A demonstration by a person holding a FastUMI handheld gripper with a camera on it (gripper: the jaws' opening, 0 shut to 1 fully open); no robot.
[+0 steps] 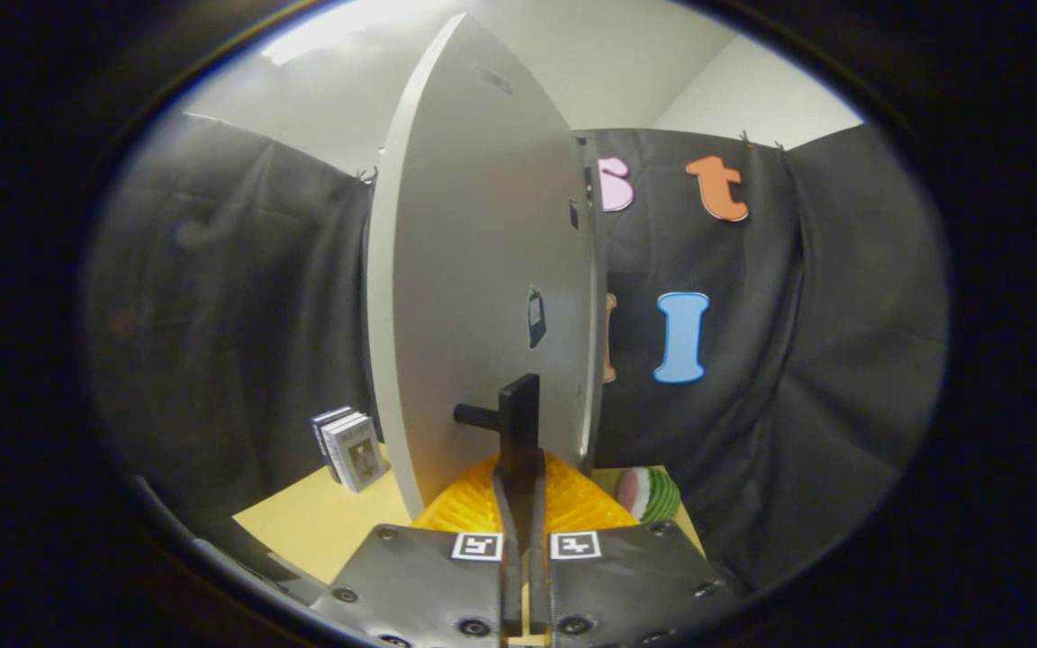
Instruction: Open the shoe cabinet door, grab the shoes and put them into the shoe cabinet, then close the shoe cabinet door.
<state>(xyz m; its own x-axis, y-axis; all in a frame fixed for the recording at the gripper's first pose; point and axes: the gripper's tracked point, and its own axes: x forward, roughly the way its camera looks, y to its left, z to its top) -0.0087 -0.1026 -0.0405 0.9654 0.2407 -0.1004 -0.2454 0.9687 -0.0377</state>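
White cabinet door [473, 297] stands upright just ahead of gripper [519, 490], seen nearly edge-on, swung out twd the camera. Dark bar handle [518, 416] sticks off door's face on a short peg, low on the panel. Fingers [509, 504] are pressed together, narrow gap only, tips right at the handle's lower end; looks like they pinch it but can't tell for sure if both press on it. Small dark latch/tag [536, 317] on door face higher up, another small dark mark nearer the top edge. Orange ribbed thing [572, 499] sits under the door just beyond the fingers, partly hidden by them; can't tell what it is. Yellowish tabletop [311, 526] below. Box stack [349, 448], white/grey, stands on table left of door, near the cloth. Round striped item [649, 493], pink/green/white, on table right of door, just beside orange thing. Black cloth [230, 315] wall all round behind. Shoes: can't tell.
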